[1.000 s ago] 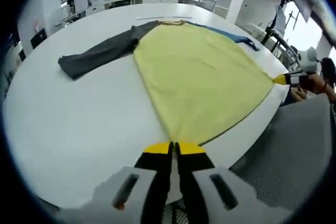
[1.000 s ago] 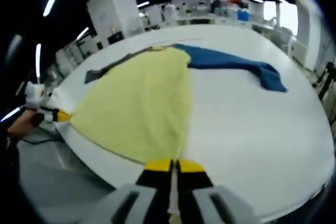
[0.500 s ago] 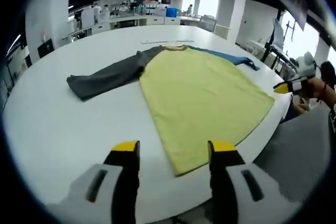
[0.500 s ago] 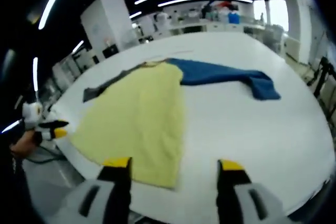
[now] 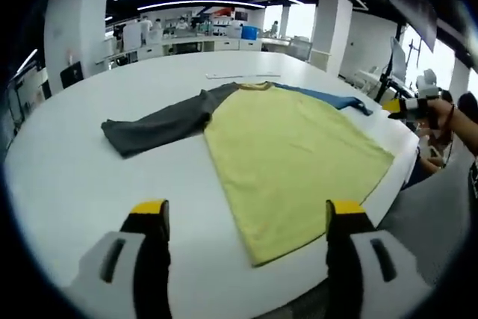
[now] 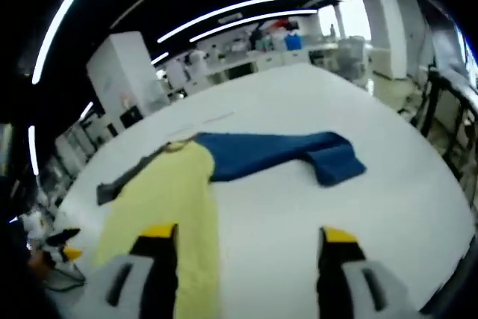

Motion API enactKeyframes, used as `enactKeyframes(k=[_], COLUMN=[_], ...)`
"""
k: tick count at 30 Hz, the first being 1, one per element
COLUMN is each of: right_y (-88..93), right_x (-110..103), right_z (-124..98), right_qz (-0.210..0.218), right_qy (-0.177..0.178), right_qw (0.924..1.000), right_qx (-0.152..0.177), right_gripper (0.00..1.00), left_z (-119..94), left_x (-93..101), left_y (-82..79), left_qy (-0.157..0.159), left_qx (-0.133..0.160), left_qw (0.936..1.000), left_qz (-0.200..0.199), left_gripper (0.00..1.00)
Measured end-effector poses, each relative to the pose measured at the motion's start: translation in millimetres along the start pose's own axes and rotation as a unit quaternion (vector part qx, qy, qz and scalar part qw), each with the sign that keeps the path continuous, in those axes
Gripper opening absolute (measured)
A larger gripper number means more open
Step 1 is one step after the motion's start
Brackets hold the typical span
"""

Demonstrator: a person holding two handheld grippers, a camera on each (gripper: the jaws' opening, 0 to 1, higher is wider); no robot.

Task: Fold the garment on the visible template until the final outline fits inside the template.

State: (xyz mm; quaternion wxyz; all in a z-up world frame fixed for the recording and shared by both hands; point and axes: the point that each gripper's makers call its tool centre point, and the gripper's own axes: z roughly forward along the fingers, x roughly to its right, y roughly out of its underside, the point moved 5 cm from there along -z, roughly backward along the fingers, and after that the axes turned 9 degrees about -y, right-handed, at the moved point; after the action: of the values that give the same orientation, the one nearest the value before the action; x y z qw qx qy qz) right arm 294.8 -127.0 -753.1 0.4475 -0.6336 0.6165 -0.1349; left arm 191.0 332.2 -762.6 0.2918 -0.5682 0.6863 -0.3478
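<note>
garment: a long-sleeved shirt (image 5: 291, 151) lies flat on the white desk (image 5: 112, 184), yellow body spread wide, hem toward the near rim; laid out like this it looks ready for a first fold rather than midway through one.
sleeves: the grey sleeve (image 5: 160, 121) runs out flat to one side and the blue sleeve (image 6: 280, 151) to the other, its cuff end doubled back; both stretched away from the body, probably so each can be folded in on its own.
left tongs: the left tongs (image 5: 246, 218) stand wide apart with nothing between the jaws, hanging over the near hem corner of the yellow body.
right tongs: the right tongs (image 6: 243, 240) are likewise spread wide and empty, aimed past the body's side edge toward the blue sleeve; in the left gripper view they (image 5: 396, 106) sit at the far right in a hand (image 5: 441, 113).
template: no marked outline can be made out on the desk, so i cannot tell where it lies.
edges: the hem corner by the right tongs sits right at the desk rim and may hang slightly over it.
open room: broad bare desk lies beyond both sleeves and ahead of the collar (image 5: 254, 86), so there is ample space to fold inward.
</note>
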Motion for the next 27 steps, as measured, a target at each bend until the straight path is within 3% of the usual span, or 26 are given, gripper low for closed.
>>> enactKeyframes(k=[9,15,21,27], right_y=[-15.9,-22.8,-33.2,-37.4], right_x=[37,53,71,91], right_z=[10,16,23,35], right_qz=[0.035,0.052,0.055,0.063], right_qy=[0.053,0.091,0.135,0.164], right_qw=[0.9979,0.9945,0.9891,0.9843], right_qx=[-0.007,0.005,0.023,0.01], right_gripper=[0.63,0.57,0.38,0.37], left_z=[-1,-1,0,1], left_x=[1.1,5.7,12.1,4.6], left_y=[-1.8,-5.6,-13.2,-12.8], left_qy=[-0.012,-0.006,-0.001,-0.004], left_qx=[0.013,0.022,0.027,0.026], left_qw=[0.9997,0.9992,0.9988,0.9985], left_qz=[0.02,0.034,0.04,0.048], left_gripper=[0.99,0.99,0.99,0.99])
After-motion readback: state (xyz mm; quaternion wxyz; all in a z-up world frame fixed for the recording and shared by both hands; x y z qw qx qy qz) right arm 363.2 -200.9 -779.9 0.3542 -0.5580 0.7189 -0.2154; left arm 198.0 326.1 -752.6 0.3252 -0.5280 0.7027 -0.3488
